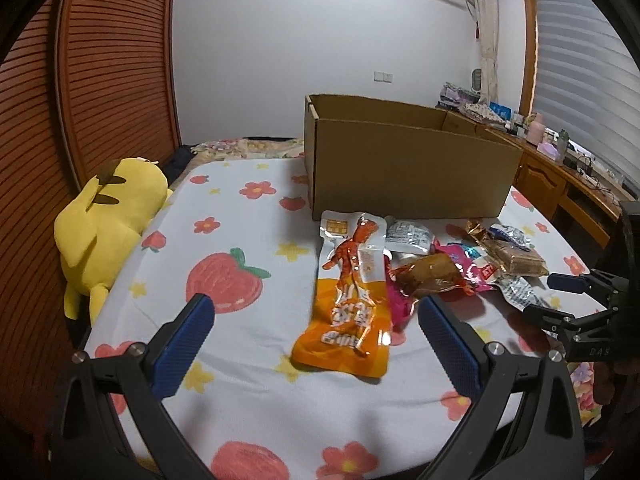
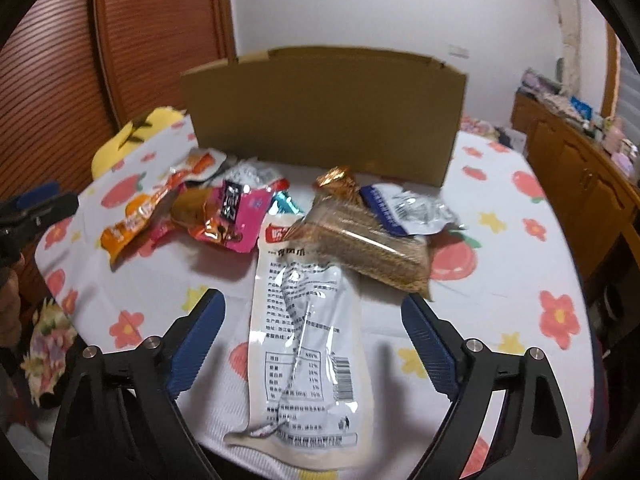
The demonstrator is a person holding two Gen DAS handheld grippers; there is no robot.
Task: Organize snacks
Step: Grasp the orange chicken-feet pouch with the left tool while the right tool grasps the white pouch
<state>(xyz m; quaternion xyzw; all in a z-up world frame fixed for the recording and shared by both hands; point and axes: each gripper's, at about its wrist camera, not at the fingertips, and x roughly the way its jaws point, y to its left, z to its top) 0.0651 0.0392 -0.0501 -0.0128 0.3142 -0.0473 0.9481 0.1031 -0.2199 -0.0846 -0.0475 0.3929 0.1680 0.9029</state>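
Note:
An open cardboard box point(image 1: 404, 168) stands on the bed; it also shows in the right wrist view point(image 2: 320, 116). Several snack packets lie in front of it. A long orange packet point(image 1: 350, 300) lies between my left gripper's point(image 1: 316, 312) open fingers. A long silver-white packet point(image 2: 304, 344) lies between my right gripper's point(image 2: 314, 308) open fingers. A brown wafer pack point(image 2: 364, 248) rests on the silver packet's far end. A pink packet point(image 2: 240, 216) and a brown packet point(image 1: 428, 276) lie in the middle of the pile. Both grippers are empty.
A yellow plush toy point(image 1: 108, 224) lies at the bed's left edge by a slatted wooden wardrobe point(image 1: 108, 80). A wooden cabinet with clutter point(image 1: 568, 172) stands to the right. The right gripper shows at the left wrist view's right edge point(image 1: 580, 296).

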